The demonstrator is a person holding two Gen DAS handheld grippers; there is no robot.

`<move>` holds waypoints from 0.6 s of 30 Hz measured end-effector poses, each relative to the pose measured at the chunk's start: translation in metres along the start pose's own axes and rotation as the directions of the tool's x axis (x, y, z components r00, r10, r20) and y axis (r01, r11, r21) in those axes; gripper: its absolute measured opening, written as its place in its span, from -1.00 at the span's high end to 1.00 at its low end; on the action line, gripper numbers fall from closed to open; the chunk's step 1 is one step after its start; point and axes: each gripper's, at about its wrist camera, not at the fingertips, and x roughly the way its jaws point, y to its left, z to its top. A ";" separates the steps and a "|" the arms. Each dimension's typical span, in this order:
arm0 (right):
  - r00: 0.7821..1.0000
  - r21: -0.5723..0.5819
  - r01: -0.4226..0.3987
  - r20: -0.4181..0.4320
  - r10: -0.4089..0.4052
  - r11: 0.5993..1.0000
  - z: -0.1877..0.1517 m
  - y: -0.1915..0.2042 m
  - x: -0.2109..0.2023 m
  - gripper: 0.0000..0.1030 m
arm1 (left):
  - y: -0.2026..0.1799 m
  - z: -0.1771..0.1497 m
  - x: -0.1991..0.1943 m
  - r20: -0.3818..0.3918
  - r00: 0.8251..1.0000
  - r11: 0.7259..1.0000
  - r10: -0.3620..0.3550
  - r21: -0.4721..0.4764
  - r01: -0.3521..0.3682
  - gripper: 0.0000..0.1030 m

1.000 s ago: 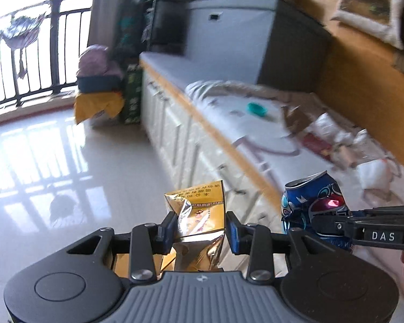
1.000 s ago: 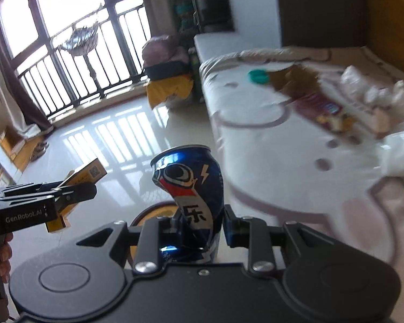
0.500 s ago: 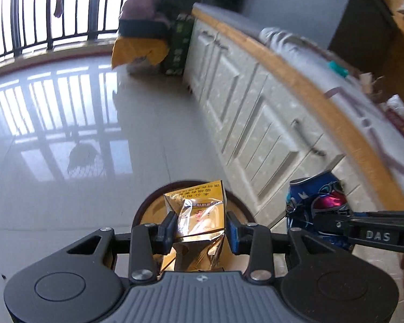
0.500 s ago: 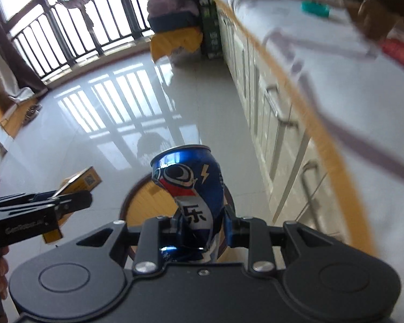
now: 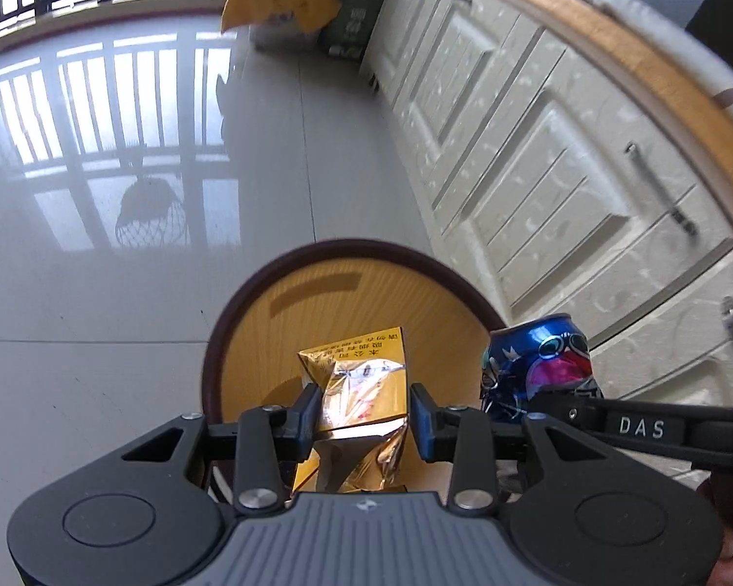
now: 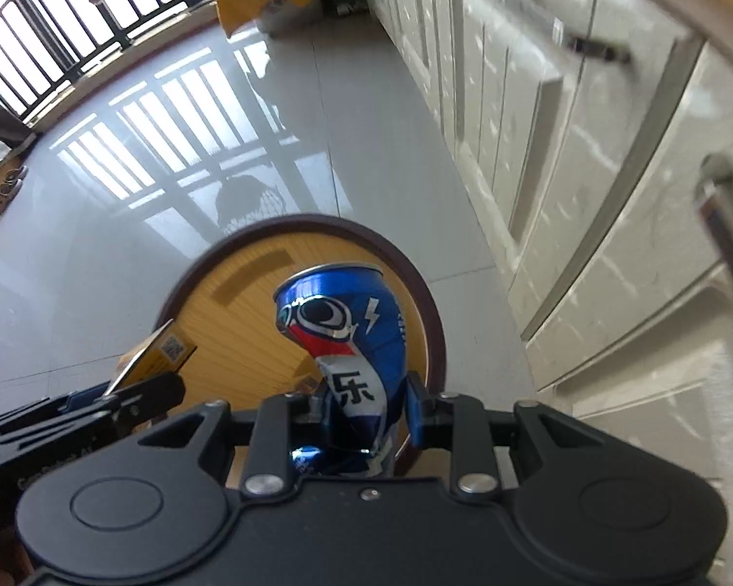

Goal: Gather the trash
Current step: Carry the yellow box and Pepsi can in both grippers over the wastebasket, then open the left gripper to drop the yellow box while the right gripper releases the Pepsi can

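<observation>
Trash was in both your hands: your left gripper point(image 5: 361, 415) had its fingers clamped on the gold wrapper point(image 5: 359, 381), your right gripper point(image 6: 361, 408) pinched the crushed blue can point(image 6: 342, 337). Both hung over the wood-grain bin point(image 5: 366, 288), open at twelve o'clock. Dropping them remained.

Left gripper point(image 5: 361, 415): black linkage arms on round pivots, silver screw heads, blue pads point(image 5: 421, 420), grey ribbed body with small logo. Right gripper point(image 6: 361, 405): same build, black body; white "DAS" lettering on its side, seen from left wrist view.
</observation>
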 end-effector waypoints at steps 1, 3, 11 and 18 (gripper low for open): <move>1.000 0.004 0.002 -0.011 -0.002 1.000 -0.001 -0.001 0.005 0.44 | 0.001 -0.001 0.006 -0.008 1.000 1.000 0.000 -0.004 0.000 0.24; 0.999 0.000 0.014 -0.030 -0.014 1.000 -0.003 -0.002 0.016 0.44 | 0.002 -0.002 0.015 -0.023 1.000 1.000 -0.003 -0.018 0.003 0.24; 0.998 -0.035 0.011 -0.068 -0.013 0.999 -0.003 0.003 0.041 0.44 | 0.016 -0.006 0.047 -0.076 0.997 0.988 -0.036 -0.151 0.024 0.24; 0.998 -0.063 0.035 -0.054 -0.038 0.997 0.001 0.005 0.041 0.44 | 0.012 -0.010 0.064 -0.136 0.987 0.983 -0.081 -0.173 0.056 0.22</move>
